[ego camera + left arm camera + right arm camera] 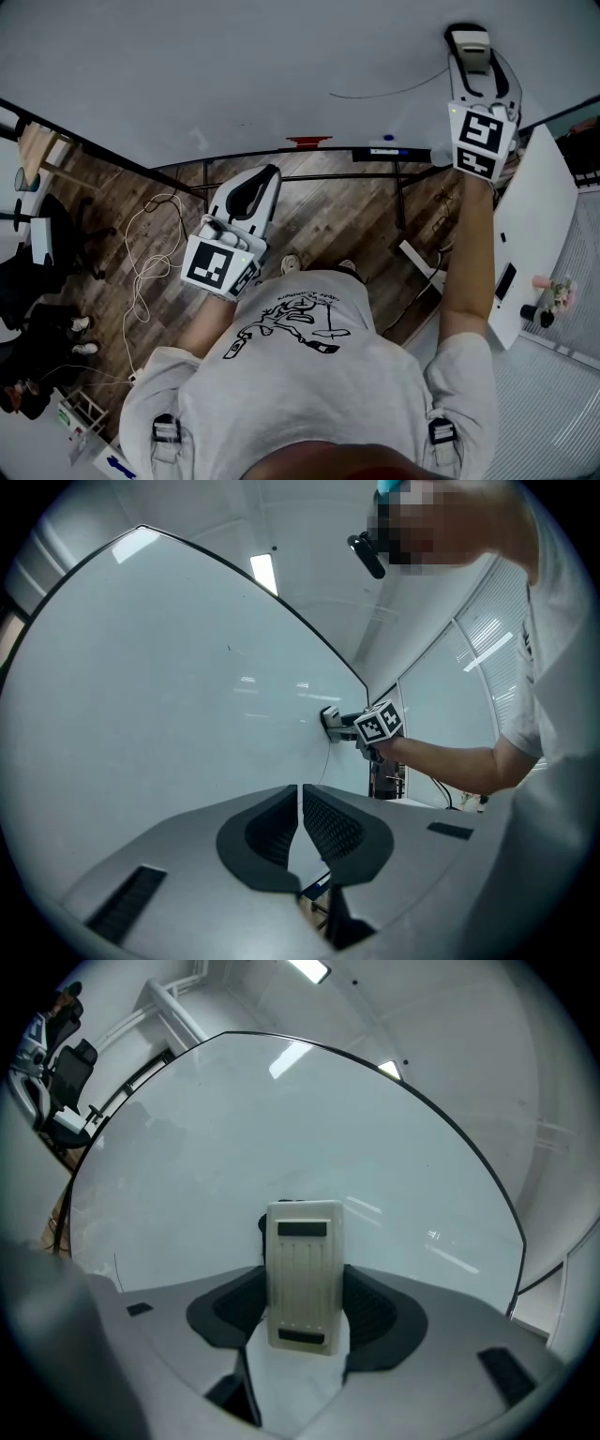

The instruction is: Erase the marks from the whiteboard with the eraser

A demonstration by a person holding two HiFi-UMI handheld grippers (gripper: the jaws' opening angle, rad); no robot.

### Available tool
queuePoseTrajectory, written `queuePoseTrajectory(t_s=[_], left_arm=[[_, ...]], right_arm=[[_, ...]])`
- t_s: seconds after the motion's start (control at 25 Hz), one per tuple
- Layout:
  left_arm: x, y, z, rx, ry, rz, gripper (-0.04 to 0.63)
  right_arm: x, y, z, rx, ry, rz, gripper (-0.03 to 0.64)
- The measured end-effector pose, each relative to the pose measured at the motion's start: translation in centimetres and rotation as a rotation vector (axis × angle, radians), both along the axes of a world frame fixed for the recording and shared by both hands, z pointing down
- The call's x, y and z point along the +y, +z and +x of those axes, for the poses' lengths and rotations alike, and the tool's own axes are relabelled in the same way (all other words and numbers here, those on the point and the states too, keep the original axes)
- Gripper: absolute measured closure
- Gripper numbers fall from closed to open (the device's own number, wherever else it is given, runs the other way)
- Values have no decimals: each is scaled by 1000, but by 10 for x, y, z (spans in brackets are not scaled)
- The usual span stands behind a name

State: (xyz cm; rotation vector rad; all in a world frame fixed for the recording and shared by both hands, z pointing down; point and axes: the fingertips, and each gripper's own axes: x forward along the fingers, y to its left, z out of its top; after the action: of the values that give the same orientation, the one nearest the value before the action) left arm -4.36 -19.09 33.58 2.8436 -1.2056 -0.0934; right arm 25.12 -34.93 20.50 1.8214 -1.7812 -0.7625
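Note:
The whiteboard (pixel 234 66) fills the top of the head view, with a thin curved black mark (pixel 384 92) left of my right gripper. My right gripper (pixel 472 42) is shut on the cream eraser (pixel 472 49) and holds it against the board. In the right gripper view the eraser (pixel 303 1274) stands upright between the pads, its face toward the whiteboard (pixel 281 1138). My left gripper (pixel 251 192) hangs lower, away from the board, shut with nothing in it. The left gripper view shows the right gripper (pixel 349 724) on the whiteboard (pixel 169 686), the mark (pixel 327 764) trailing below it.
A tray rail along the board's lower edge carries a red thing (pixel 309 142) and a marker (pixel 384 150). Cables (pixel 150 262) lie on the wooden floor. A white desk (pixel 534 244) stands at right. A seated person (pixel 37 319) is at far left.

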Motion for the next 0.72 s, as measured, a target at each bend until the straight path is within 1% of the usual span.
queuePoseTrajectory(t_s=[0.16, 0.4, 0.6, 0.72], left_arm=[[-3, 4, 3, -5, 3, -11, 563], [-4, 8, 12, -14, 14, -18, 563], [-5, 6, 18, -20, 27, -15, 563], [-5, 6, 20, -23, 34, -16, 563]], right_arm=[[-1, 14, -5, 5, 2, 2, 364], [-2, 59, -21, 24, -11, -32, 364], [-3, 103, -46, 69, -27, -81, 364], [-4, 136, -67, 116, -52, -112, 364]])
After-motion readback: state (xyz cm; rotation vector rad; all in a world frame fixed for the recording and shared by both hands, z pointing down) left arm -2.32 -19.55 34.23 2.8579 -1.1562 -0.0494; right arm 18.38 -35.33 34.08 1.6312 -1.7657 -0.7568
